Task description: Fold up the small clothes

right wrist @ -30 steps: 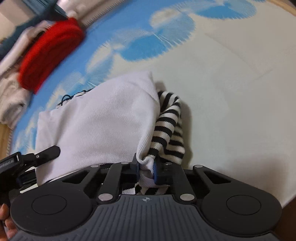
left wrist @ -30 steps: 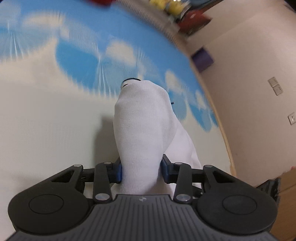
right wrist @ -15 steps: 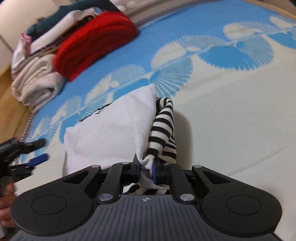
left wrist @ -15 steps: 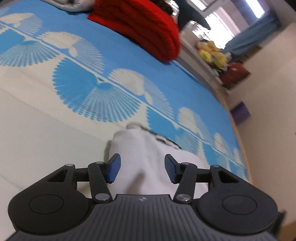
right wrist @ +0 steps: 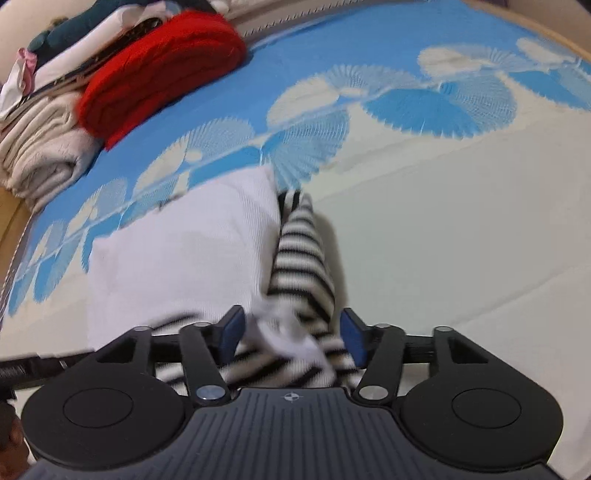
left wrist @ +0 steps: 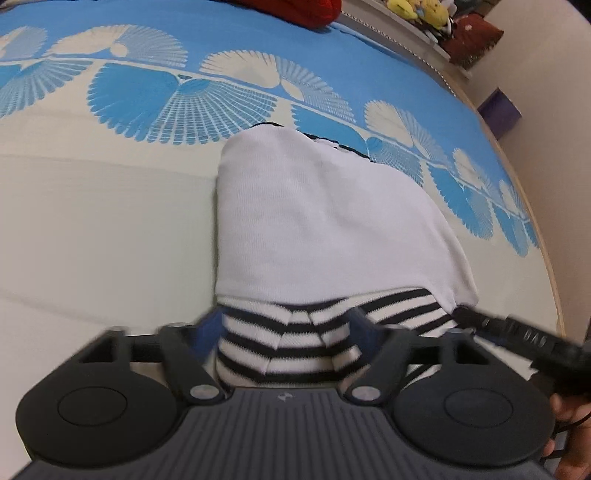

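Note:
A small white garment (left wrist: 325, 218) with black-and-white striped parts (left wrist: 295, 339) lies folded on the cream and blue mat. My left gripper (left wrist: 286, 325) is open, its jaws either side of the striped edge. In the right wrist view the white garment (right wrist: 184, 258) lies left of a striped sleeve (right wrist: 303, 258). My right gripper (right wrist: 291, 332) is open, with the cloth lying loose between its blue pads. The right gripper's finger (left wrist: 517, 332) shows at the right of the left wrist view.
A red folded knit (right wrist: 159, 70) and a stack of folded beige and white clothes (right wrist: 40, 147) sit at the mat's far edge. Yellow plush toys (left wrist: 417, 11) and a purple box (left wrist: 498, 110) lie beyond the mat. The mat's wooden rim (left wrist: 546, 258) runs along the right.
Both grippers let go of the garment: the left opened about half a second ago and moved to the striped edge, the right opened just now. The garment now lies flat.

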The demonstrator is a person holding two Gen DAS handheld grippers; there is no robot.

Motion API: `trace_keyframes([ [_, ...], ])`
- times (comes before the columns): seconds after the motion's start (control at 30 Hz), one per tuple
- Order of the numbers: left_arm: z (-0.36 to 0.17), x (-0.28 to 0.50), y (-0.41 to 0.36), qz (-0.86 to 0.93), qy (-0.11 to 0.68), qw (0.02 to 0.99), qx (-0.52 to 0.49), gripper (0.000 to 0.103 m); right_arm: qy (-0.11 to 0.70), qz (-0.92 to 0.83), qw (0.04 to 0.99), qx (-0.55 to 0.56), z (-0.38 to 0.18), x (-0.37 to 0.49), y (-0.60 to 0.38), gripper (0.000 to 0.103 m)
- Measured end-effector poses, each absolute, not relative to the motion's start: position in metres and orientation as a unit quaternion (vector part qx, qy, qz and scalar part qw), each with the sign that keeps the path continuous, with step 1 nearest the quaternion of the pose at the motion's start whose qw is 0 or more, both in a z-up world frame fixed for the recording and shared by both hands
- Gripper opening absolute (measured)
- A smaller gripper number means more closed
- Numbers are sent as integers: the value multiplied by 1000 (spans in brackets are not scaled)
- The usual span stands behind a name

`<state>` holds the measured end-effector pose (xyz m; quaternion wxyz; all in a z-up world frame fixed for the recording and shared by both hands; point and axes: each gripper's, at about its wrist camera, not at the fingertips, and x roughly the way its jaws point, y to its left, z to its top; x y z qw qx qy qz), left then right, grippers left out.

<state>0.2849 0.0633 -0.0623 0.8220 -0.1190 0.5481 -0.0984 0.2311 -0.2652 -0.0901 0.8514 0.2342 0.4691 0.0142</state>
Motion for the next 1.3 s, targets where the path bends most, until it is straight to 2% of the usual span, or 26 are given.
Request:
trace_keyframes([
  [0.13,-78,291,68,-87,590,788,-154,86,522,33,820,232,-105,230,-265,66],
  [0.2,-86,294,69,-89,598,777,-177,81,526,32,814,245,-109,230,-268,43],
  [0.23,-86,296,68,-86,587,786,-170,72,526,36,810,256,-111,230,-269,21],
  [0.27,-82,297,68,-84,571,800,-166,62,526,42,806,267,-111,228,-268,9],
  [0.3,-79,299,70,-81,560,807,-168,60,525,46,804,274,-110,226,-267,5],
  [0.4,-75,298,75,-79,546,816,-175,59,523,66,803,278,-103,222,-261,5],
  [0.57,-53,283,60,-85,512,851,-75,59,536,74,792,283,-104,221,-263,5],
  [0.67,-39,270,50,-117,482,867,-49,63,531,64,804,259,-99,218,-261,6],
  [0.77,-61,271,42,-100,544,833,-14,66,533,52,811,236,-98,217,-259,7],
  [0.83,-62,268,39,-75,551,831,5,68,548,-3,821,160,-100,214,-257,7],
  [0.9,-41,256,34,-57,510,858,30,67,553,-116,825,8,-102,208,-253,12],
  [0.93,-29,250,31,-48,485,872,47,68,545,-149,825,-9,-99,205,-256,13],
  [1.0,-7,241,24,-36,465,881,75,68,506,-145,846,84,-80,196,-277,13],
  [1.1,53,245,2,-28,446,884,138,68,438,-109,883,128,-47,177,-288,13],
  [1.17,115,254,-19,-21,412,892,183,70,407,-82,901,124,-32,163,-288,20],
  [1.3,268,281,-66,-3,368,910,190,76,391,-60,906,149,-23,141,-295,21],
])
